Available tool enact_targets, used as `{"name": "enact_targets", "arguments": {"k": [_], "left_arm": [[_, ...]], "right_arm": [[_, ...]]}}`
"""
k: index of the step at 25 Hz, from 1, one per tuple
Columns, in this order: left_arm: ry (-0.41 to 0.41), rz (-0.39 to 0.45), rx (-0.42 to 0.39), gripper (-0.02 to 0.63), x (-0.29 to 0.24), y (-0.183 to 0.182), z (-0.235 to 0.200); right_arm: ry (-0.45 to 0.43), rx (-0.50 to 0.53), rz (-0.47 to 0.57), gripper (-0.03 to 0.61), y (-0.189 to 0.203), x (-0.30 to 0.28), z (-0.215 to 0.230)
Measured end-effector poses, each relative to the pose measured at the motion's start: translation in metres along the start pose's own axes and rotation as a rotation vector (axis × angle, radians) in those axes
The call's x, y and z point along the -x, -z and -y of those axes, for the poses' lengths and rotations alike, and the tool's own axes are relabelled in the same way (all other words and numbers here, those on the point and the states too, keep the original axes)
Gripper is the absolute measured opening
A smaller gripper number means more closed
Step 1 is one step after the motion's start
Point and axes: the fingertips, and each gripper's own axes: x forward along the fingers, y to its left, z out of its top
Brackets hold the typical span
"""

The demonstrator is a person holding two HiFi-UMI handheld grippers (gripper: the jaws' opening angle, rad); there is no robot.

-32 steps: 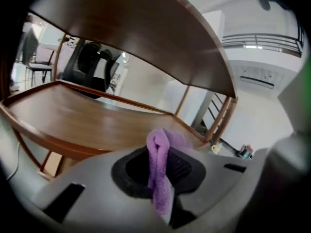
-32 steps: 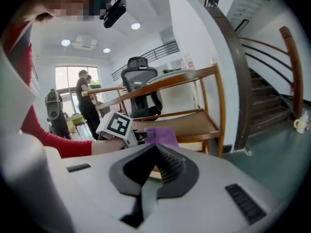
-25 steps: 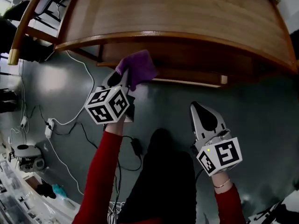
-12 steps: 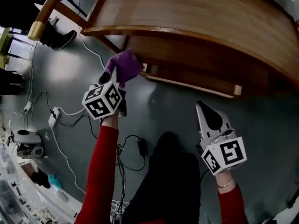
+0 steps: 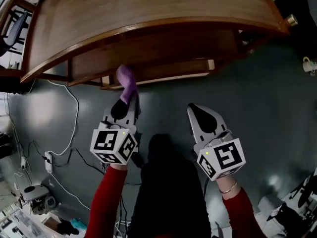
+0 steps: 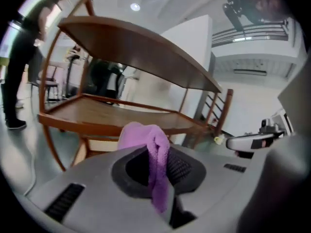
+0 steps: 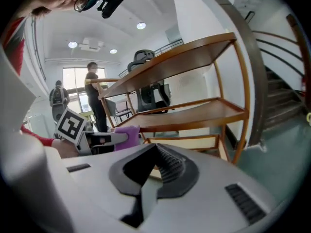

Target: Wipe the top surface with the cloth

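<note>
The wooden shelf unit's top surface spans the upper head view. My left gripper is shut on a purple cloth, which sticks up from the jaws in front of the lower wooden rail, below the top's front edge. In the left gripper view the cloth hangs pinched between the jaws, with the shelves some way ahead. My right gripper is level with the left one, jaws together with nothing in them. The right gripper view shows its own jaws, and the cloth in the left gripper.
Cables and a power strip lie on the grey floor at left. My dark legs are between the arms. People stand beyond the shelf unit, near an office chair. A staircase rises at right.
The view has swung, so the shelf top now spans the frame. The left gripper and cloth have drawn back and down from the shelf edge. The right gripper now sits level beside it.
</note>
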Motion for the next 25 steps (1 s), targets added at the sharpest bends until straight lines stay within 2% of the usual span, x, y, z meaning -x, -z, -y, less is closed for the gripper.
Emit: {"name": "enact_targets", "arguments": {"k": [2, 4, 7, 9, 13, 17, 22, 25], "left_arm": [[0.146, -0.060, -0.019, 0.052, -0.041, 0.018, 0.061], [0.255, -0.119, -0.049, 0.052, -0.076, 0.040, 0.113], [0.363, -0.181, -0.125, 0.052, -0.122, 0.071, 0.171], [0.398, -0.216, -0.163, 0.052, -0.147, 0.091, 0.196], [0.409, -0.268, -0.186, 0.052, -0.184, 0.125, 0.225], [0.387, -0.305, -0.216, 0.052, -0.204, 0.143, 0.228], [0.299, -0.348, -0.188, 0.052, -0.236, 0.161, 0.197], [0.251, -0.330, -0.156, 0.052, -0.240, 0.156, 0.165]], "right_arm": [[0.101, -0.042, -0.004, 0.012, 0.005, 0.021, 0.023], [0.184, -0.068, -0.001, 0.011, 0.013, 0.040, 0.043], [0.288, -0.101, 0.012, 0.011, 0.031, 0.055, 0.073], [0.339, -0.128, 0.011, 0.011, 0.045, 0.060, 0.091], [0.398, -0.157, 0.005, 0.012, 0.064, 0.072, 0.117], [0.409, -0.161, 0.004, 0.011, 0.075, 0.071, 0.129], [0.368, -0.130, -0.028, 0.011, 0.083, 0.043, 0.147], [0.319, -0.095, -0.051, 0.011, 0.085, 0.013, 0.156]]}}
